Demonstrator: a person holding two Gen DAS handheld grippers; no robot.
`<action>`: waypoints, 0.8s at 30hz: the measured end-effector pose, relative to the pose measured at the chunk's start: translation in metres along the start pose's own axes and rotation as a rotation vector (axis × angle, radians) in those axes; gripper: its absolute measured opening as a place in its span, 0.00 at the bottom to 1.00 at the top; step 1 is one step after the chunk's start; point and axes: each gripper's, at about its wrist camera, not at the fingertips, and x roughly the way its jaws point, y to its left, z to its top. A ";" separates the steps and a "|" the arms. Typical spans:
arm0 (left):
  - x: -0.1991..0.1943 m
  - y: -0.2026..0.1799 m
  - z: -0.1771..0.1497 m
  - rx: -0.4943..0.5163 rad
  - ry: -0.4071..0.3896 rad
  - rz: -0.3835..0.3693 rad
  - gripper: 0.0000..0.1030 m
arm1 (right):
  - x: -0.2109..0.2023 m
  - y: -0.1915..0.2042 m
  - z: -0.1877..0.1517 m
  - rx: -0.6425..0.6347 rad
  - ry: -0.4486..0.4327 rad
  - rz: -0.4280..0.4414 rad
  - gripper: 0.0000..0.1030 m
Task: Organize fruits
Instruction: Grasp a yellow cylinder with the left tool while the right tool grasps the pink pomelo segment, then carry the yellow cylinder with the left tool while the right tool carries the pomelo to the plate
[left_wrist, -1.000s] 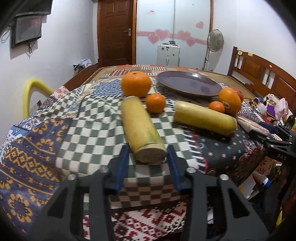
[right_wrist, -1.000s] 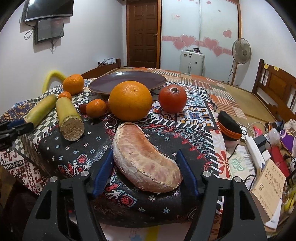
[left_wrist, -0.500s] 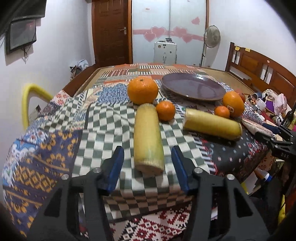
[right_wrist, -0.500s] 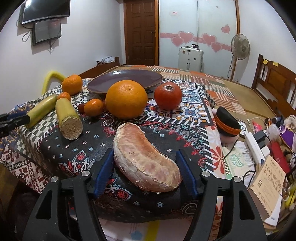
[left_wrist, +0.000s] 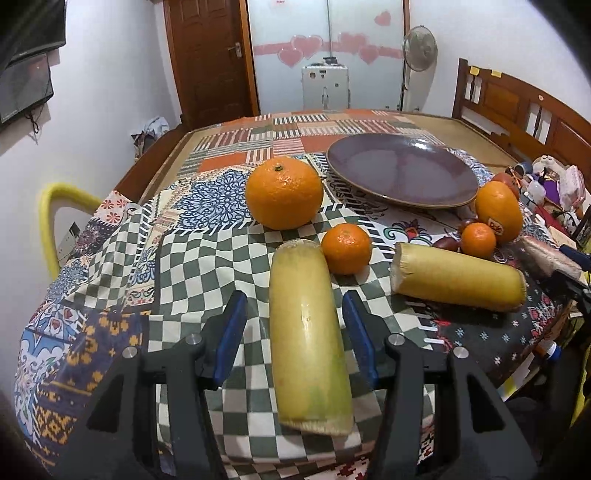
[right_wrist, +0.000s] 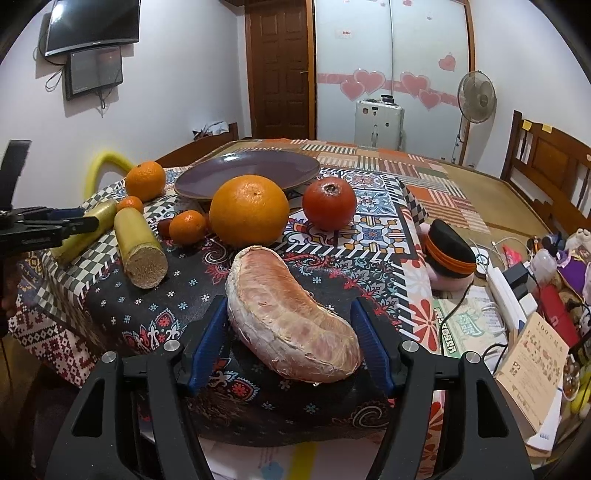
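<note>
A home bedroom is showing here: a wooden bed frame (right_wrist: 546, 173), a standing fan (right_wrist: 475, 96) beside it, and a wall-mounted television (right_wrist: 92, 22) facing it.

A yellow sugarcane piece (left_wrist: 308, 332) lies lengthwise at the lower centre of the left wrist view, its cut end nearest. A second cane piece (left_wrist: 458, 277) lies crosswise at right. Above them sit a large orange (left_wrist: 284, 195), a small mandarin (left_wrist: 346, 248), another mandarin (left_wrist: 478, 239) and a stickered orange (left_wrist: 498, 210). An empty purple plate (left_wrist: 402, 170) fills the upper right. In the right wrist view, a peeled pomelo segment (right_wrist: 291, 317) (pinkish, curved) lies at centre, a red fruit (right_wrist: 329, 203) above.
</note>
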 end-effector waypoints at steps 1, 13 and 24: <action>0.002 0.000 0.000 0.001 0.003 0.001 0.51 | -0.001 -0.001 0.000 0.004 -0.004 0.001 0.62; -0.007 -0.003 -0.003 0.005 -0.011 -0.032 0.38 | -0.015 -0.006 0.011 0.023 -0.068 -0.007 0.62; -0.058 -0.005 0.014 -0.002 -0.142 -0.068 0.37 | -0.021 0.001 0.030 0.011 -0.139 0.003 0.62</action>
